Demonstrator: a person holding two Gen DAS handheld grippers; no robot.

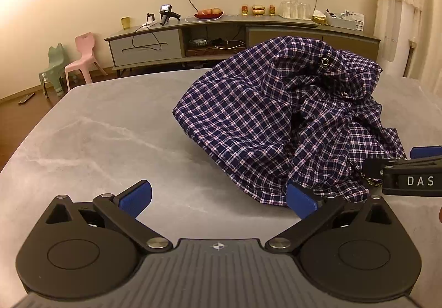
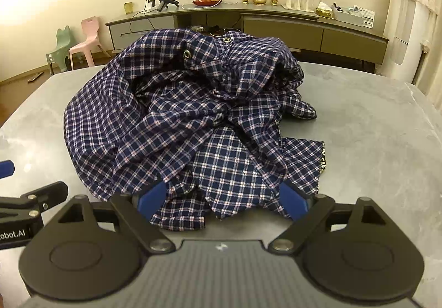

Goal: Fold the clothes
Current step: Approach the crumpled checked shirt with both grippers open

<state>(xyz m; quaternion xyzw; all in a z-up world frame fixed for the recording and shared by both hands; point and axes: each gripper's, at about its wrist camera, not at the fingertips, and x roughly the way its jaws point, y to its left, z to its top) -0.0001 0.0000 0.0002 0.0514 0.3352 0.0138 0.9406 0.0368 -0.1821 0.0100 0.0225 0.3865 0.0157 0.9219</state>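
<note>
A crumpled navy plaid garment (image 1: 279, 117) with metal snaps lies heaped on the grey marbled table (image 1: 96, 136). My left gripper (image 1: 219, 199) stands open just left of the heap's near edge, its right blue pad touching the cloth's hem, nothing between the pads. In the right wrist view the same garment (image 2: 193, 120) fills the middle, and my right gripper (image 2: 222, 203) is open with the near folds of cloth lying loosely between its blue pads, not pinched. Each gripper shows at the other view's edge.
A long low sideboard (image 1: 243, 31) stands behind the table with a fruit bowl, glasses, boxes and cables on it. Pink (image 1: 83, 56) and green small chairs sit on the floor at far left. A curtain (image 2: 414, 18) hangs at right.
</note>
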